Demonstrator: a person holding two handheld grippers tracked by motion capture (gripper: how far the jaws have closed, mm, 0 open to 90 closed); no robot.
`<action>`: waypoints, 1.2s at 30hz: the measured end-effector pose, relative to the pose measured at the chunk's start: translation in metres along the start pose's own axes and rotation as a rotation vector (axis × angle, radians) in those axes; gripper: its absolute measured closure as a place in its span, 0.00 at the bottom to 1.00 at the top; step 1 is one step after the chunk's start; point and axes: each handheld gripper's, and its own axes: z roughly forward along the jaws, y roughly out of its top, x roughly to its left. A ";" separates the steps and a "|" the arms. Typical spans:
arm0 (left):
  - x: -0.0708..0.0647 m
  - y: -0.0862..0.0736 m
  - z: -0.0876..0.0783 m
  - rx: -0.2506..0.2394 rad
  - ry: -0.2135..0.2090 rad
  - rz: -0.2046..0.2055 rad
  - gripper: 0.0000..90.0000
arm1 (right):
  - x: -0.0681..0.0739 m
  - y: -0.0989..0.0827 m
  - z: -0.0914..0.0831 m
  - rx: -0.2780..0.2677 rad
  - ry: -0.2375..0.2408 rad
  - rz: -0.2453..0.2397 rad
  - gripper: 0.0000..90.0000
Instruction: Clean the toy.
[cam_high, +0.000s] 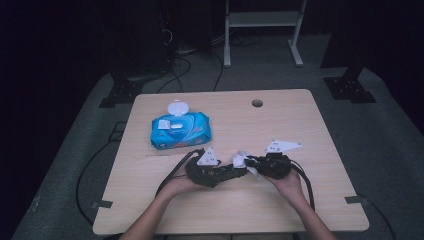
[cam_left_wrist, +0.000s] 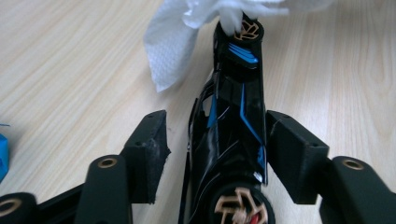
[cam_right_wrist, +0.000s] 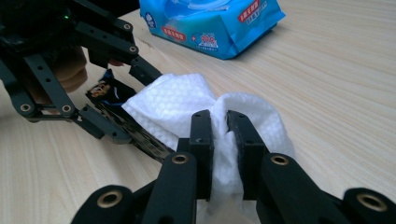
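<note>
Wiping toy car (cam_left_wrist: 236, 116) with wipe (cam_right_wrist: 187, 100) mid-table (cam_high: 300, 200).
Right hand-held gripper (cam_right_wrist: 219, 135) pinches wipe; left hand-held gripper (cam_left_wrist: 215, 140) straddles car, one jaw touching, other apart. Risk: loose hold, wiping pushes car out.

Looked down and forward from above the near edge of the table (cam_high: 300, 115). Rode low and close on each gripper, aimed along black jaws across the wood. Faced each other; shared the white wipe (cam_right_wrist: 182, 100), also caught at centre from overhead (cam_high: 240, 160).
</note>
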 end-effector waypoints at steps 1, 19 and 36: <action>0.000 -0.001 0.000 0.013 0.010 0.006 0.52 | -0.002 -0.001 0.000 0.005 -0.001 0.006 0.89; 0.010 -0.009 -0.010 0.027 -0.009 -0.013 0.62 | -0.013 -0.012 0.009 0.010 0.033 0.104 0.89; 0.002 0.008 -0.007 0.129 0.023 0.068 0.41 | 0.013 -0.006 0.029 0.018 0.119 0.071 0.89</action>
